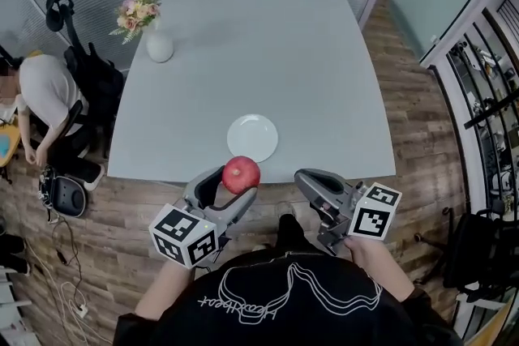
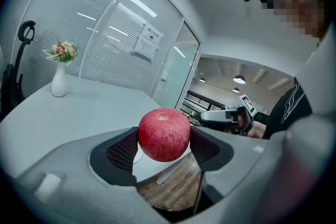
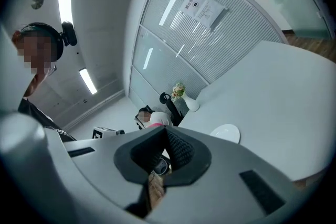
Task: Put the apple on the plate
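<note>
A red apple (image 1: 242, 173) is clamped between the jaws of my left gripper (image 1: 233, 184), held in the air just off the near edge of the grey table (image 1: 268, 53). In the left gripper view the apple (image 2: 164, 134) fills the gap between the dark pads (image 2: 122, 150). A small white plate (image 1: 252, 137) lies empty on the table near that edge, just beyond the apple. My right gripper (image 1: 306, 178) hangs to the right of the apple, off the table, its jaws pressed together on nothing. The right gripper view shows the plate (image 3: 226, 133) past that gripper (image 3: 164, 145).
A white vase with flowers (image 1: 158, 44) stands at the table's far left corner. A person (image 1: 40, 93) sits by a black chair (image 1: 93, 77) left of the table. Wooden floor surrounds the table; glass walls stand behind and to the right.
</note>
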Available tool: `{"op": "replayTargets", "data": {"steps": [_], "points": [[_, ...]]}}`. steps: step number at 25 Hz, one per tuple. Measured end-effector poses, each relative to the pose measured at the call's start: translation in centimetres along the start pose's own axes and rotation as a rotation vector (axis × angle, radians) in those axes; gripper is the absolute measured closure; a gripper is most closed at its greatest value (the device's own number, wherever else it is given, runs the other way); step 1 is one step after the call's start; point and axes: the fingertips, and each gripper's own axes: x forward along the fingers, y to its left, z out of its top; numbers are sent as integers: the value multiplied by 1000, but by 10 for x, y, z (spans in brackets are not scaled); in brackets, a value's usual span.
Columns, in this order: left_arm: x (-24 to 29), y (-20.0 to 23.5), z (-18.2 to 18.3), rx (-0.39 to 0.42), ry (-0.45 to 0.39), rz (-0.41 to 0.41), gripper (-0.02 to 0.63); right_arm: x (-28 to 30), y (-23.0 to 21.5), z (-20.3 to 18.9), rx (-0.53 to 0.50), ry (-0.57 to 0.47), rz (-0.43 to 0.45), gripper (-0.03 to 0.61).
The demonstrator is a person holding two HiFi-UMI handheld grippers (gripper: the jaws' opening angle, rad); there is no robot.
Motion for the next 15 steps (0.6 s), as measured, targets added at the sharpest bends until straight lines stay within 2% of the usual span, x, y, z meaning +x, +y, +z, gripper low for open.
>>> {"op": "replayTargets", "data": {"steps": [7,15], "points": [[45,33,-2,-28,33,63,311,11,-41,22,21,43,6,571],[79,67,-16,-5,93,138,311,18,-74,33,43,73,-7,571]]}}
